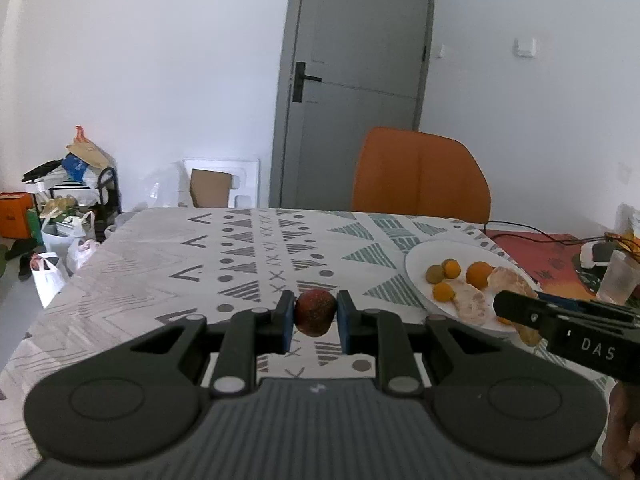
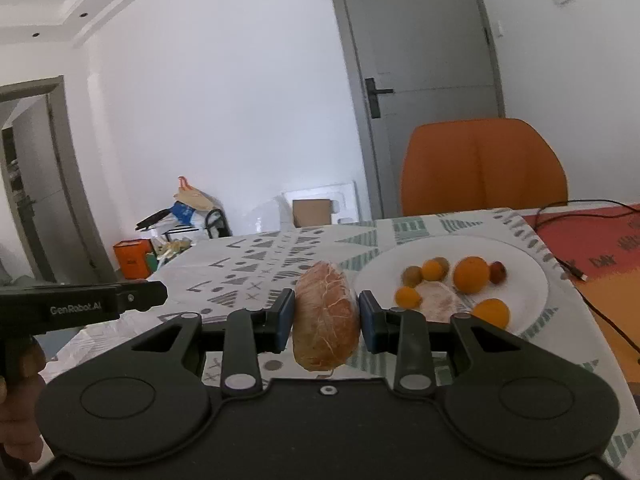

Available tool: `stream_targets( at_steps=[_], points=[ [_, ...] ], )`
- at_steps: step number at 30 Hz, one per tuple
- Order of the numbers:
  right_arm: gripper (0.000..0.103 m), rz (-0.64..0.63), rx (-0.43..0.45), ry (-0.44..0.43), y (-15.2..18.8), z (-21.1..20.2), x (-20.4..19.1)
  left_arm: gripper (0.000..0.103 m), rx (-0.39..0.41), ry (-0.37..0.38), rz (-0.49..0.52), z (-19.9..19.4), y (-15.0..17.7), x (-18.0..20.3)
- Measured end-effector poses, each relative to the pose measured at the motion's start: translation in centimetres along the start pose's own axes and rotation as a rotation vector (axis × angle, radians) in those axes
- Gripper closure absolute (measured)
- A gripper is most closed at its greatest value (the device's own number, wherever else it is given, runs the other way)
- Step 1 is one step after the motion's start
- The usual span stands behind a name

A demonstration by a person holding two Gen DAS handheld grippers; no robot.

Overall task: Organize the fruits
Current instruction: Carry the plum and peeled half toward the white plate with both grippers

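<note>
My left gripper is shut on a small dark red fruit and holds it above the patterned tablecloth. My right gripper is shut on a peeled pomelo segment, held above the cloth just left of the white plate. The plate holds several small orange fruits, a green-brown fruit, a small red fruit and another peeled segment. In the left wrist view the plate lies to the right, with the right gripper's body over its near edge.
An orange chair stands behind the table. A black cable runs over a red mat right of the plate. A clear cup stands at the far right. Bags and clutter lie on the floor at the left.
</note>
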State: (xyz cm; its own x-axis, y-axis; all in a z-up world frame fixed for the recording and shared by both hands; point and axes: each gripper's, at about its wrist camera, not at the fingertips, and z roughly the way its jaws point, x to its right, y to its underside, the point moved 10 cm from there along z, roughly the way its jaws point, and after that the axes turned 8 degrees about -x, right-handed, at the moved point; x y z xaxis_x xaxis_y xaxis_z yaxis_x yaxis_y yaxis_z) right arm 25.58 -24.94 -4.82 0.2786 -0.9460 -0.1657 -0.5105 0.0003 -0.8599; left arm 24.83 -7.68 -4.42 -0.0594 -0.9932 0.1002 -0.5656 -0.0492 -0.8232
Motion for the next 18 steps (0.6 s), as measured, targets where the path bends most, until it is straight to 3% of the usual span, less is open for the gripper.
stream_targets(
  at_steps=[18],
  points=[
    [0.07,0.116,-0.018,0.127,-0.5,2.5,8.1,0.082,-0.062,0.073,0.057,5.4,-1.1,4.2]
  ],
)
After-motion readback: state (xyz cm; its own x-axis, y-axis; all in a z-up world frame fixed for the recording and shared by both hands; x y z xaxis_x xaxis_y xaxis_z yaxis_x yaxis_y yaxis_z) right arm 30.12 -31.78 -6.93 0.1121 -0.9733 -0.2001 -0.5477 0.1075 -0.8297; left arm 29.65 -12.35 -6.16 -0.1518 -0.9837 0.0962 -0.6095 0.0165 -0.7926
